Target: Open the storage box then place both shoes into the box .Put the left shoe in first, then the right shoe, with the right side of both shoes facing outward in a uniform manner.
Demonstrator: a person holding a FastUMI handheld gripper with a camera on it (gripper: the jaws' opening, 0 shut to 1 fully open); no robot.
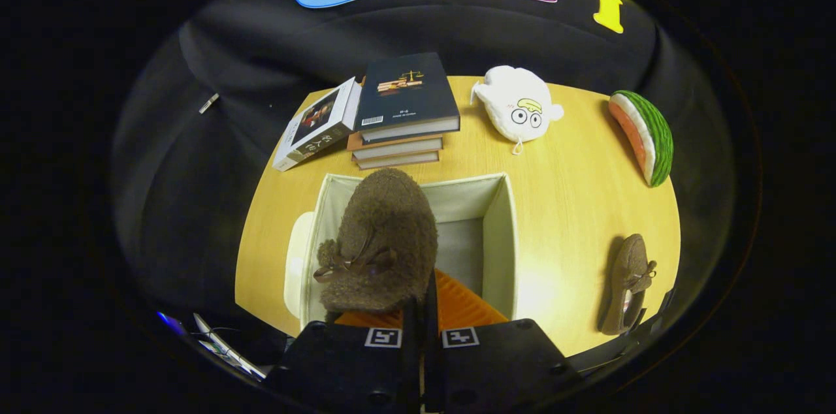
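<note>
Tool (421, 309) clamped on brown shoe (382, 238), toe pointing away, over box (499, 231).

Bright overhead light, sharp centre, fisheye bending at dim edges.

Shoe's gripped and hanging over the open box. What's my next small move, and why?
Probably lower it straight down. The gripper is shut on the fuzzy brown bow-trimmed shoe, which hangs over the open cream fabric storage box, above its floor. The second brown shoe waits on the yellow wooden table.
</note>
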